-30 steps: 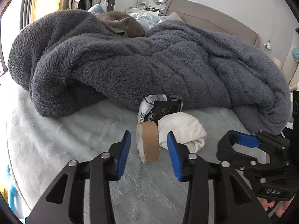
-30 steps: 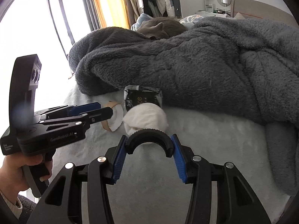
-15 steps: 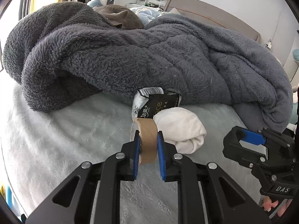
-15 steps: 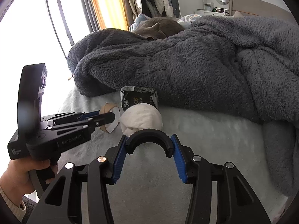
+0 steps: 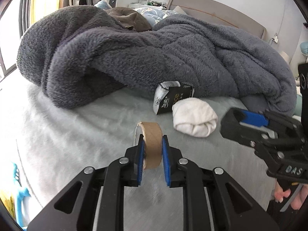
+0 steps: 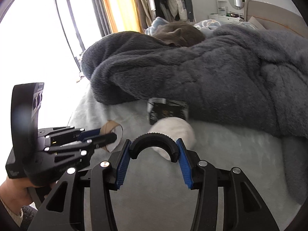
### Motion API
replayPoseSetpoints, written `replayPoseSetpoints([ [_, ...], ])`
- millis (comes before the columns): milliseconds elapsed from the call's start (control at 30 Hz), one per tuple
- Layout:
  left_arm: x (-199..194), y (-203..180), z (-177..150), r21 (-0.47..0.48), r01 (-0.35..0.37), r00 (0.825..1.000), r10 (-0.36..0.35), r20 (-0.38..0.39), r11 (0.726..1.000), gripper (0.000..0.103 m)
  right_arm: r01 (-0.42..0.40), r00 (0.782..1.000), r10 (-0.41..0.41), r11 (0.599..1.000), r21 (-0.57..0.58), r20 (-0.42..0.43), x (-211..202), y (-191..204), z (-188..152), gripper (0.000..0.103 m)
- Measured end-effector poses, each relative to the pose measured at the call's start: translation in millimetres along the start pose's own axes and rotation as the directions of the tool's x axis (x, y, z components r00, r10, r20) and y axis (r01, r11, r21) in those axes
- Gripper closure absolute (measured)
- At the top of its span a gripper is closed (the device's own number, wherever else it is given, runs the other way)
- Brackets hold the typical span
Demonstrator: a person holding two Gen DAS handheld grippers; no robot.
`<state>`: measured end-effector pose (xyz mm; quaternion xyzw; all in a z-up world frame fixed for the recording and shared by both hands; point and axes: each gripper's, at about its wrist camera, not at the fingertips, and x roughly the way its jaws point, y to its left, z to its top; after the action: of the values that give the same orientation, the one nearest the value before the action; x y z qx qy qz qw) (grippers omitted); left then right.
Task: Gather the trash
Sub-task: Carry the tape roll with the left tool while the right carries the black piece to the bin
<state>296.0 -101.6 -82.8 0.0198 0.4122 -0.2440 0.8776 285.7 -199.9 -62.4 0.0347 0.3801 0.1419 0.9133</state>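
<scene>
Your left hand-held gripper point(image 5: 153, 154) pinches the light cardboard tape core point(image 5: 151, 144) across its flat sides; squeeze gently, since it probably crushes easily.

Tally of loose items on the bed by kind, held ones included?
Cardboard tape core, clamped in the left tongs: 1
Black carton: 1
White cloth bundle: 1
Black curved clip, clamped in the right tongs: 1
Total: 4

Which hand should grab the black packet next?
Neither is free. The right tool is nearer the packet but clamps a black half-ring; the left tool clamps the cardboard roll.
</scene>
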Motion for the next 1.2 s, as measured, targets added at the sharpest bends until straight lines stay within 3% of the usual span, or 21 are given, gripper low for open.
replayPoseSetpoints([
  [233, -26.0, 21.2, -14.8, 0.021, -0.03, 1.0, 0.03, -0.004, 0.999, 0.084, -0.029, 1.0, 0.029, 0.999, -0.02, 0.003, 12.0, 33.3, 8.5, 0.055],
  [833, -95.5, 104.2, -68.3, -0.043, -0.084, 0.996, 0.082, -0.047, 0.996, 0.084, -0.145, 0.989, 0.142, 0.982, -0.12, -0.034, 55.2, 144.2, 15.2, 0.055],
  [1200, -111.8, 149.8, -110.8, -0.083, -0.143, 0.979, 0.128, -0.159, 0.986, 0.084, -0.209, 0.977, 0.197, 0.958, -0.195, -0.081, 74.9, 203.2, 3.8, 0.055],
])
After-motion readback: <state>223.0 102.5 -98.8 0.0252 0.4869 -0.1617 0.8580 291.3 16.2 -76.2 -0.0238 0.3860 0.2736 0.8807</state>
